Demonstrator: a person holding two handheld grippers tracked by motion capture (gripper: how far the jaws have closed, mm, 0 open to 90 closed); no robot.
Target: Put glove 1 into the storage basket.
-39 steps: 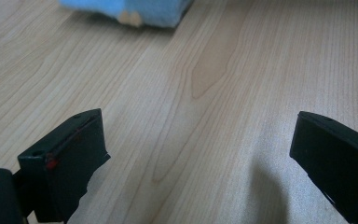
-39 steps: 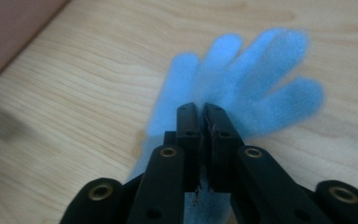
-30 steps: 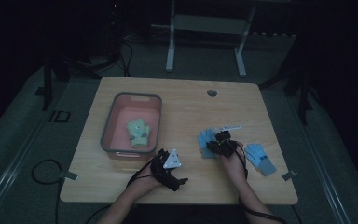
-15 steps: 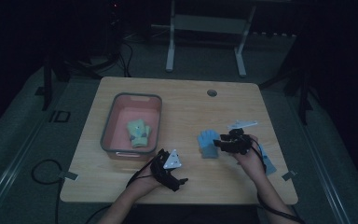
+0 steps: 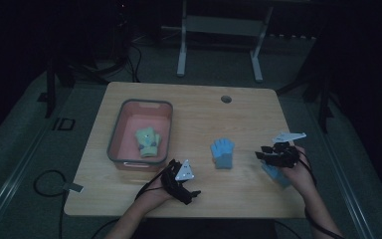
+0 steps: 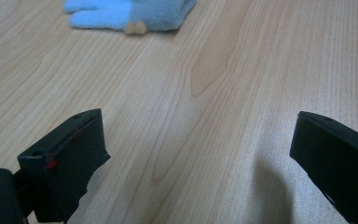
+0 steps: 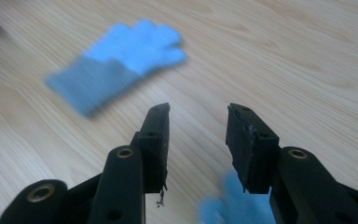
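Bare desk (image 5: 199, 107) spans the upper middle and right of the frame. The red bin (image 5: 122, 149) blocks the left; one blue glove (image 5: 223, 153) lies centre, another (image 5: 277, 173) under the right tool (image 5: 261, 155).

— What carries it all?

— A wooden table (image 5: 199, 107), pale grain, with a round hole (image 5: 226, 99) near its far edge.

— And directly on it?

— A pink bin (image 5: 121, 128) on the left part (a greenish glove (image 5: 147, 142) lies inside it, so not on the wood itself). Near the middle lies a blue glove (image 5: 223, 152), flat, fingers toward the far edge. A second blue glove (image 5: 277, 174) lies toward the right edge, well apart from the first and partly hidden from above.
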